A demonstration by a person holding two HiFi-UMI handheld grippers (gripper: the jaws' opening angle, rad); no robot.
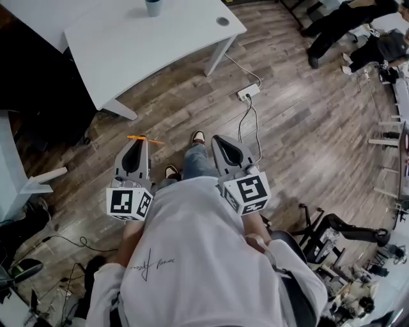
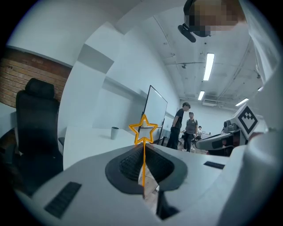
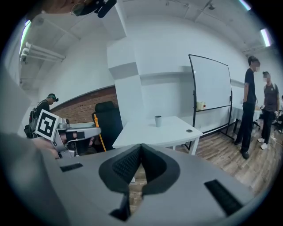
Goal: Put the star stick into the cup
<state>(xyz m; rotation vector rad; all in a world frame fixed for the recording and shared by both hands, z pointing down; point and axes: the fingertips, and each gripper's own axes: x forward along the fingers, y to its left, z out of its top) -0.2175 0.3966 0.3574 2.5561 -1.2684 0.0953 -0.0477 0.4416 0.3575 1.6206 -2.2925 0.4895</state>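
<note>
An orange star stick (image 2: pixel 143 129) stands upright between the jaws of my left gripper (image 2: pixel 143 148), which is shut on its thin shaft; the star rises above the fingertips. In the head view the stick (image 1: pixel 144 138) crosses that gripper's tip (image 1: pixel 137 144). My right gripper (image 3: pixel 141 146) is shut with nothing in it, and it is held beside the left one (image 1: pixel 222 140). A small grey cup (image 3: pixel 158 121) stands on the white table (image 3: pixel 170 132) ahead, far from both grippers. The cup also shows at the table's far edge (image 1: pixel 153 6) and small beyond the star (image 2: pixel 114 132).
A power strip (image 1: pixel 248 92) with cables lies on the wood floor right of the table. A black office chair (image 2: pixel 37 123) sits left of the table, and a whiteboard (image 3: pixel 210 86) stands behind it. Two people (image 3: pixel 256 106) stand at the right. Another white desk (image 1: pixel 9 172) is at my left.
</note>
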